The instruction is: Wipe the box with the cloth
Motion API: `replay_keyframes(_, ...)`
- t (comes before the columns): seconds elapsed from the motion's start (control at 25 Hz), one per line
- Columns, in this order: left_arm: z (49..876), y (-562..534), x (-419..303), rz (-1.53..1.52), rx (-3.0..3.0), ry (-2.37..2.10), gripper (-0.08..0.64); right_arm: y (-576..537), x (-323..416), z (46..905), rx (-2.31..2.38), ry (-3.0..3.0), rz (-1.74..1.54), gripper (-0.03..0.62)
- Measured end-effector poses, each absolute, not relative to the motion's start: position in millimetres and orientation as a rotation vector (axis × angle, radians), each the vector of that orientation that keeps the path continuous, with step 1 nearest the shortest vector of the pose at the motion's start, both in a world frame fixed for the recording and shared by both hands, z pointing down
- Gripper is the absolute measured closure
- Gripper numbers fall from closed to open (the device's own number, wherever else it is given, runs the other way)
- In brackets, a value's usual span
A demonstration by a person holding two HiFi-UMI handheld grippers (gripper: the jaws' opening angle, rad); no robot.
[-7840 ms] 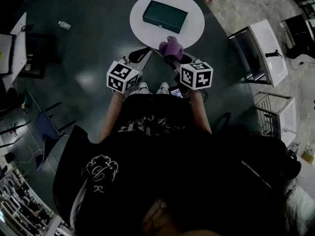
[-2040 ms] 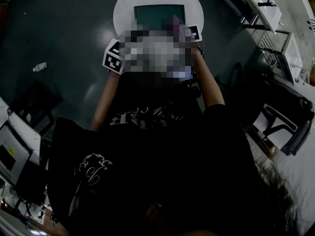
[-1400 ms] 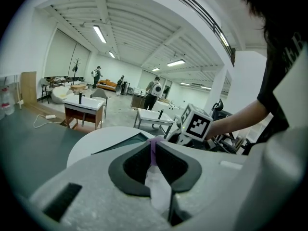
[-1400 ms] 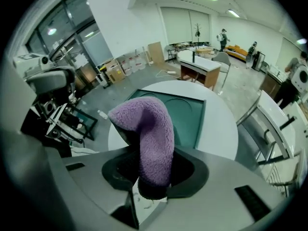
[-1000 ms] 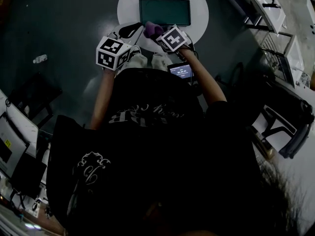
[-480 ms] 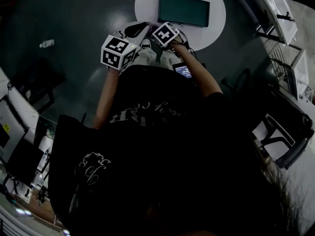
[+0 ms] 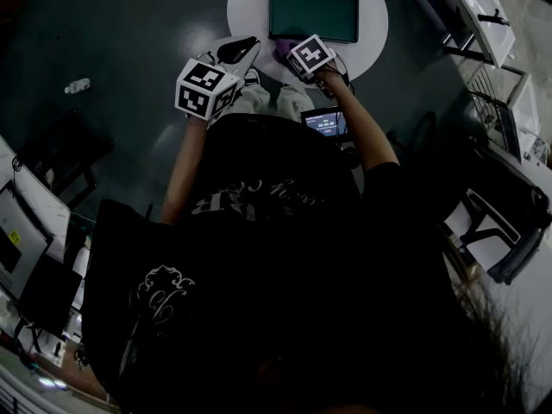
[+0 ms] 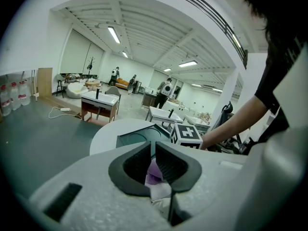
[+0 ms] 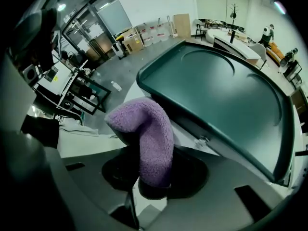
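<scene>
A dark green flat box (image 7: pixel 313 15) lies on the round white table (image 7: pixel 246 3). My right gripper (image 7: pixel 293 52) is shut on a purple fleecy cloth (image 7: pixel 285 48) at the box's near edge. In the right gripper view the cloth (image 9: pixel 149 138) stands up out of the gripper (image 9: pixel 154 177), just short of the box (image 9: pixel 216 90) and its small front latch (image 9: pixel 201 141). My left gripper (image 7: pixel 241 52) hovers over the table's near left edge, left of the cloth. In the left gripper view this gripper (image 8: pixel 154 160) is shut with nothing in it, and the cloth (image 8: pixel 155 172) shows beyond.
A small lit screen (image 7: pixel 326 123) hangs at the person's waist. A bottle (image 7: pixel 76 85) lies on the dark floor to the left. White desks (image 7: pixel 479 15) and a chair (image 7: pixel 509 240) stand to the right. More desks (image 8: pixel 98 100) and people fill the far hall.
The box lay at an angle 7.8 s ago and now sits square to me. The right gripper with the cloth was up by the box and is back at its near edge.
</scene>
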State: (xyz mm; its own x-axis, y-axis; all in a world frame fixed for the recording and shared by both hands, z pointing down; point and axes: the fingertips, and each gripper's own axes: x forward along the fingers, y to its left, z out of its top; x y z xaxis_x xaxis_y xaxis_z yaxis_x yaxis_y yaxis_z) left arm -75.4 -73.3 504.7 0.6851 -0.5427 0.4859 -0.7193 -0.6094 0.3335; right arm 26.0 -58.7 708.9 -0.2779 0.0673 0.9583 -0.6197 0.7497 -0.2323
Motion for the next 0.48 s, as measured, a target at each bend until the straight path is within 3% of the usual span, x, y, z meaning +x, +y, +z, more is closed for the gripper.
replay_keyframes(0.48, 502, -90, -17, 0.503, 2.475, -0.800, 0.536, -62, 100, 688, 0.509, -1.750, 0.773, 0.482)
